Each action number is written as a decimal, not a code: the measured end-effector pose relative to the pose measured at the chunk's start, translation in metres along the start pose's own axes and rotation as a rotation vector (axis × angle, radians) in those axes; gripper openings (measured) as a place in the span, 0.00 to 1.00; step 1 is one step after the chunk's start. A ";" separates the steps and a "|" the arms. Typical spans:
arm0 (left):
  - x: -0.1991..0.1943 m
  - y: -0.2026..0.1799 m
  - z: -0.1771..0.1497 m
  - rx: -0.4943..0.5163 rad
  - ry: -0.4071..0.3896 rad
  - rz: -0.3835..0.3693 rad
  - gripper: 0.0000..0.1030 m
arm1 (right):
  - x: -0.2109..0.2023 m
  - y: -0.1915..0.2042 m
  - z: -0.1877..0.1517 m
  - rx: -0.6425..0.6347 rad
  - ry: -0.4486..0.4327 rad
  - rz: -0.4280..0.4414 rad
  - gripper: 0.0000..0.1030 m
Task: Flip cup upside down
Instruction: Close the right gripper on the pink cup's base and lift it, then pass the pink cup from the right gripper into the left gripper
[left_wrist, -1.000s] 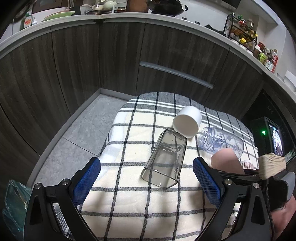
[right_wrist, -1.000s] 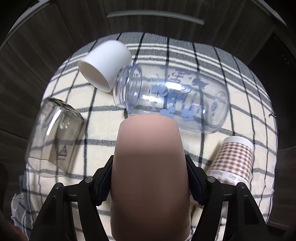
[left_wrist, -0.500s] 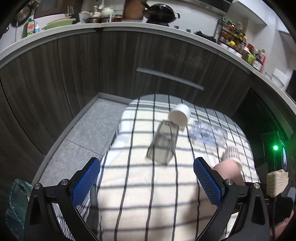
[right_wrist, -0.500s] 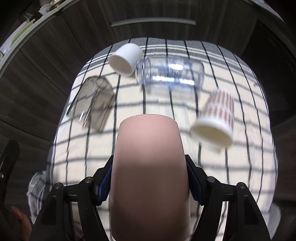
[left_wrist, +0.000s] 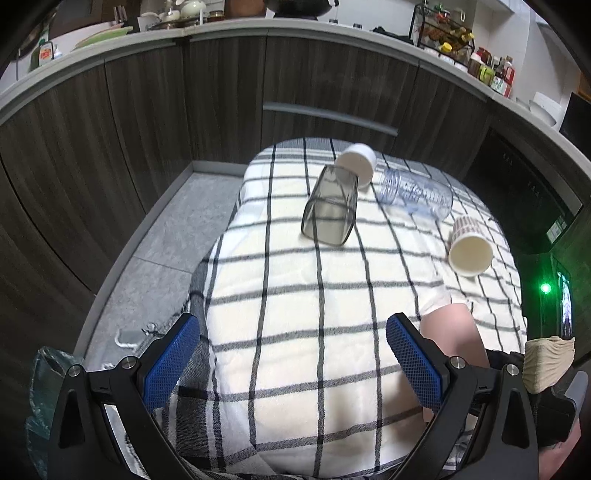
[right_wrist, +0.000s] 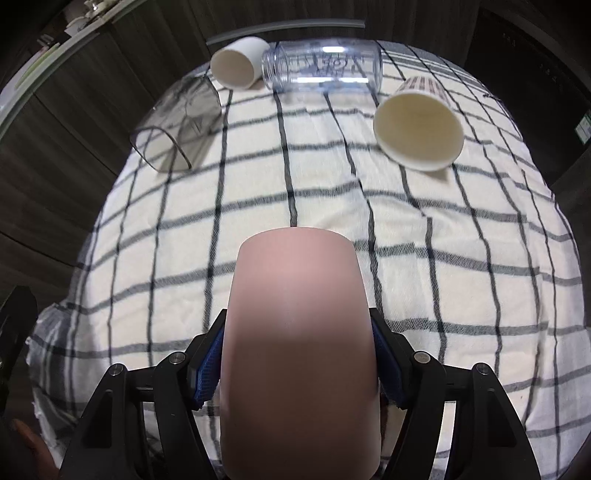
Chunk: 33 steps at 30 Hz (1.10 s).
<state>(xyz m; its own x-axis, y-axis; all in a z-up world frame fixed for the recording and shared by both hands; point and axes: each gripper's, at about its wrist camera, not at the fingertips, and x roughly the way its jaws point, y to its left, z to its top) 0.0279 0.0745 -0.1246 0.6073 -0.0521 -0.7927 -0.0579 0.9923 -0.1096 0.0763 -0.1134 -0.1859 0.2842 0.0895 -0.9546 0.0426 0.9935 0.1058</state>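
Observation:
My right gripper (right_wrist: 297, 365) is shut on a pink cup (right_wrist: 299, 343), its blue pads (right_wrist: 208, 373) pressed to both sides; the cup's closed end points away from me over the checked cloth (right_wrist: 332, 221). The pink cup also shows at the right edge of the left wrist view (left_wrist: 452, 334). My left gripper (left_wrist: 291, 354) is open and empty above the near part of the cloth (left_wrist: 295, 295).
Lying on their sides at the far end: a smoky square glass (left_wrist: 330, 206), a white cup (left_wrist: 356, 162), a clear bottle (left_wrist: 415, 194), a checked paper cup (left_wrist: 469, 247). Dark cabinets (left_wrist: 221, 92) stand behind; grey floor (left_wrist: 166, 240) lies to the left.
Both grippers pulled back toward the near side of the cloth. The pink cup came along in the right gripper, and the other cups now look farther away.

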 end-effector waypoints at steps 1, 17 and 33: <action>0.002 0.000 -0.001 0.000 0.004 0.001 1.00 | 0.002 -0.001 -0.001 0.002 0.002 -0.003 0.67; -0.026 -0.021 0.007 0.009 -0.020 -0.013 1.00 | -0.069 -0.011 -0.001 -0.011 -0.197 0.037 0.73; 0.013 -0.125 0.026 0.029 0.312 -0.145 1.00 | -0.175 -0.092 -0.010 0.044 -0.502 -0.073 0.76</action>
<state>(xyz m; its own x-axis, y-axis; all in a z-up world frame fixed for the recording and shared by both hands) 0.0634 -0.0470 -0.1057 0.3358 -0.2207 -0.9157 0.0372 0.9745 -0.2212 0.0135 -0.2197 -0.0313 0.7037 -0.0362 -0.7095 0.1166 0.9910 0.0651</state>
